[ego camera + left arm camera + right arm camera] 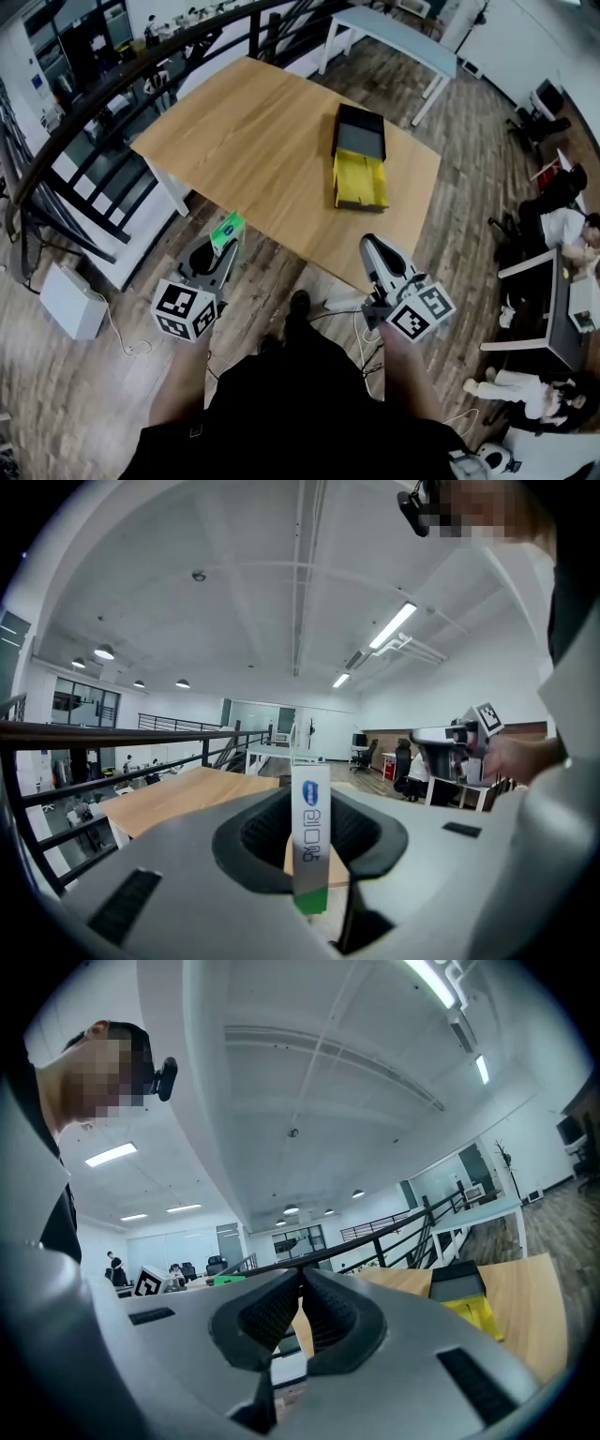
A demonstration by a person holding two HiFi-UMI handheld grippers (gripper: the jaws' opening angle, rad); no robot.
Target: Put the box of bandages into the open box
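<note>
My left gripper (225,236) is shut on the bandage box (226,228), a thin white and green carton; in the left gripper view the bandage box (310,841) stands edge-on between the dark pads. It hangs just off the near edge of the wooden table (253,150). The open box (359,155), black with a yellow flap lying toward me, sits at the table's right. My right gripper (367,246) is shut with nothing in it, level with the table's near right edge. In the right gripper view the open box (464,1296) shows to the right of the jaws.
A black railing (84,103) runs along the left past the table. A grey-blue table (394,33) stands farther back. People sit at desks on the right (562,225). A white box with a cable (70,300) lies on the wooden floor at left.
</note>
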